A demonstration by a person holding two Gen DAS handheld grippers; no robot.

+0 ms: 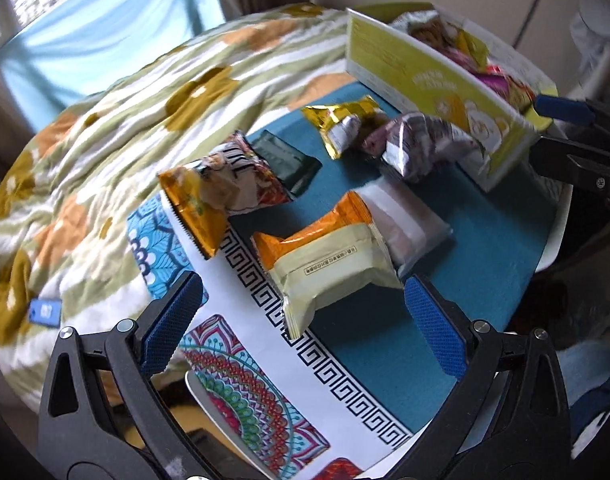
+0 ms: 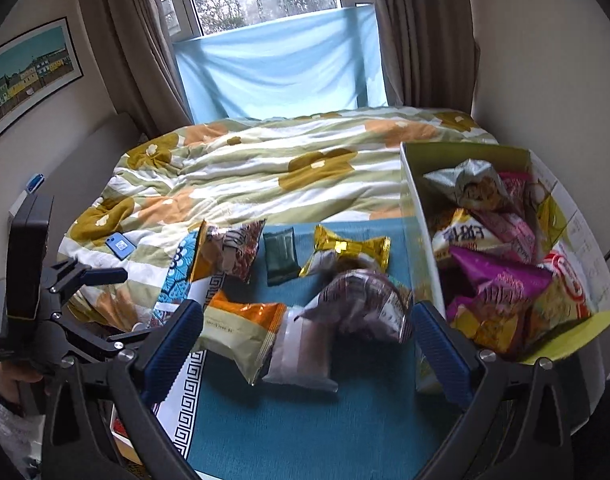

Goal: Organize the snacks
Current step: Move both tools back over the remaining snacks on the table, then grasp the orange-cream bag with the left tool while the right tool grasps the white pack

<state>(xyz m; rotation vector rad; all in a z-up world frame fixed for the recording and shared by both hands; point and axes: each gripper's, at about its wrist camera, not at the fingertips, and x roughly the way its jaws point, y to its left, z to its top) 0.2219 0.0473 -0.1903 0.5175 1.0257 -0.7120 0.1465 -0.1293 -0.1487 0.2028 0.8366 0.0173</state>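
Bare teal tabletop [image 2: 305, 432] lay open on the near side, room enough for a hand-held gripper to pass. Farther in, packets [image 2: 241, 328] crowded the middle, touching or overlapping. The box [image 2: 415, 216] walled off the right side, already heaped with snacks. The bed [image 2: 265, 168] closed the far edge.

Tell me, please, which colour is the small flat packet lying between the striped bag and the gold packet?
Dark green packet; clearest in the right wrist view.
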